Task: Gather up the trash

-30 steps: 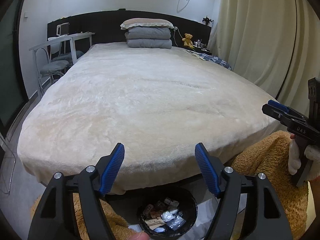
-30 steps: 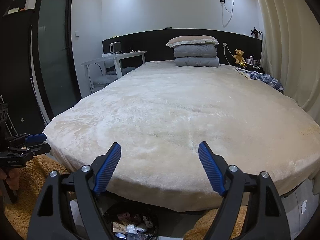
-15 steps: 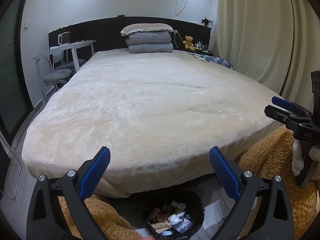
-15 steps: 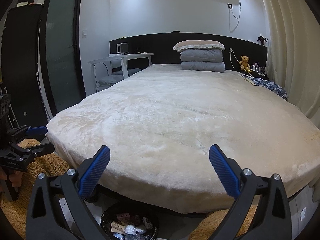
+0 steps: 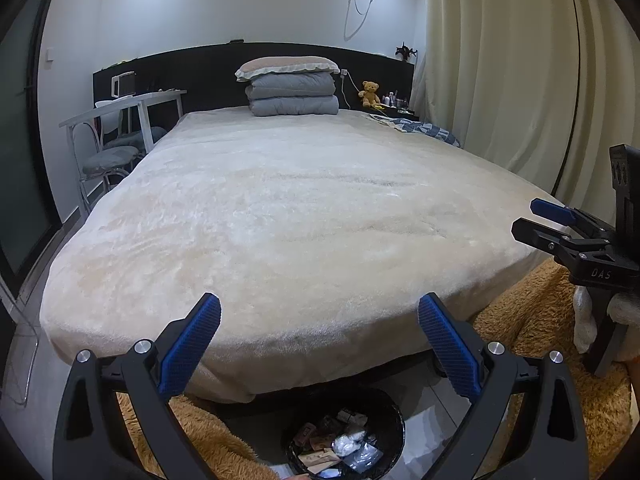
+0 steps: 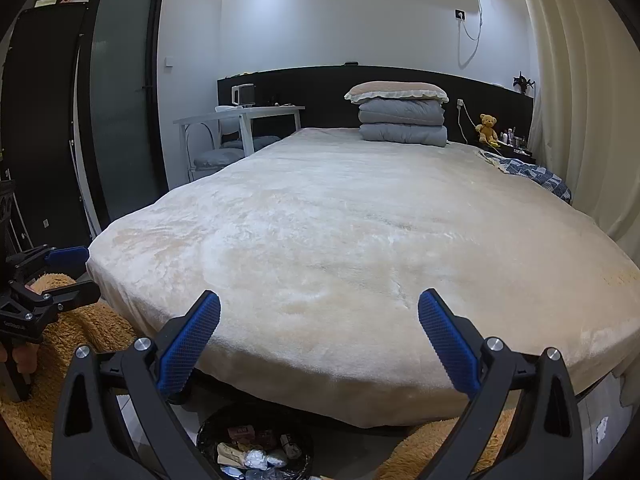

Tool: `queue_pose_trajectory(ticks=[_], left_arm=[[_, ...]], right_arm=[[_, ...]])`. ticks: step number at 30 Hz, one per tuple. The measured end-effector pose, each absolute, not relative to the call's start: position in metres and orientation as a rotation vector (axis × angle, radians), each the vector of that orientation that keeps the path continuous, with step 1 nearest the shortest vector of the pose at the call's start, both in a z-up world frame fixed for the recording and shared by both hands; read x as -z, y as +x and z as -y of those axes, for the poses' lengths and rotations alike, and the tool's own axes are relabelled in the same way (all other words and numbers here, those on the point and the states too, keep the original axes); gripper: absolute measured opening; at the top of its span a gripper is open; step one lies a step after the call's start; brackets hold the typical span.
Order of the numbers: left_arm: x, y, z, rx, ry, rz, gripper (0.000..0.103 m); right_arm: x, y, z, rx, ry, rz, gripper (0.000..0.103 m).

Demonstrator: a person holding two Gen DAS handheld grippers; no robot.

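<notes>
A black trash bin stands on the floor at the foot of the bed, holding wrappers and crumpled paper. My left gripper hovers above and just behind it, open wide with nothing between its blue pads. In the right wrist view the same bin and its trash lie below my right gripper, which is also open and empty. Each gripper shows in the other's view: the right gripper at the right edge, the left gripper at the left edge. The cream bed cover is bare.
A shaggy brown rug lies on both sides of the bin. Folded bedding and a pillow sit at the headboard, with a teddy bear beside them. A white table with chairs stands left of the bed, curtains right.
Both grippers' jaws have spread from partly open to wide open. Both hands stay over the bin at the foot of the bed.
</notes>
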State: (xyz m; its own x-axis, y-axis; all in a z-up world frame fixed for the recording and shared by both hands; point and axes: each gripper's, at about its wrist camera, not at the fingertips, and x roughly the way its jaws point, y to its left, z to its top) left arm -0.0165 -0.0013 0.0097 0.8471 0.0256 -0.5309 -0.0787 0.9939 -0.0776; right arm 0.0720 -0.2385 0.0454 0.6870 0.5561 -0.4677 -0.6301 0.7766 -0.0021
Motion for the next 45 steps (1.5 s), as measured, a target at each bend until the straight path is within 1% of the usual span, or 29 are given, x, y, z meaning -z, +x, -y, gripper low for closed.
queue_pose_trajectory(ticks=[45], left_arm=[[-0.0111,-0.019,0.0019,-0.063,-0.1,-0.548,0.096]], right_arm=[[-0.0426,0.0736,0.2375,-0.652,-0.191,-0.477,0.098]])
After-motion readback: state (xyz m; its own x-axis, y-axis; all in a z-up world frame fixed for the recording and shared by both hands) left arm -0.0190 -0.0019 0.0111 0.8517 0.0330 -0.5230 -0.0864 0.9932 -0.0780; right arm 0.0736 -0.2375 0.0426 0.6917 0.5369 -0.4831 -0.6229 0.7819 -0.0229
